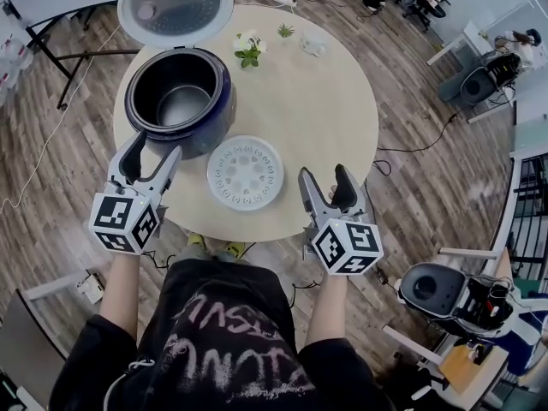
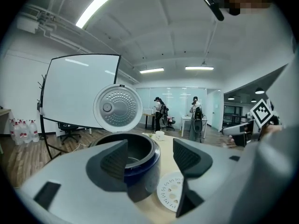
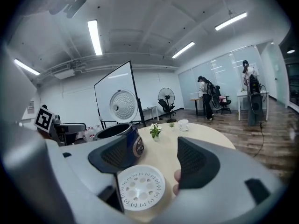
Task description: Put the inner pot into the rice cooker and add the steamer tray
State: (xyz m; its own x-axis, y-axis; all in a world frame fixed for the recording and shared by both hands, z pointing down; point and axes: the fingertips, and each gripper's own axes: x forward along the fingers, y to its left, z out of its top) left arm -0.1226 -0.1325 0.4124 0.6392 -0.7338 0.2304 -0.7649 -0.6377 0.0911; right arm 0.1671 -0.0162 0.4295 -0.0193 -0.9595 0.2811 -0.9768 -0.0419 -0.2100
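You are holding the left tool (image 1: 156,148) over the near edge of the round table (image 1: 334,118), its jaws spread wide with nothing between them, aiming at the rice cooker (image 1: 221,101). Your right tool (image 1: 324,176) is hovering at the same edge, likewise gaping and empty. Between the two tools, the white steamer tray (image 1: 245,171) is lying flat on the table, just beside the cooker. The inner pot (image 1: 181,105) is sitting inside the cooker, whose lid (image 1: 175,7) is standing open behind it. A small plant (image 1: 248,51) and a white cup (image 1: 312,44) are sitting farther back.
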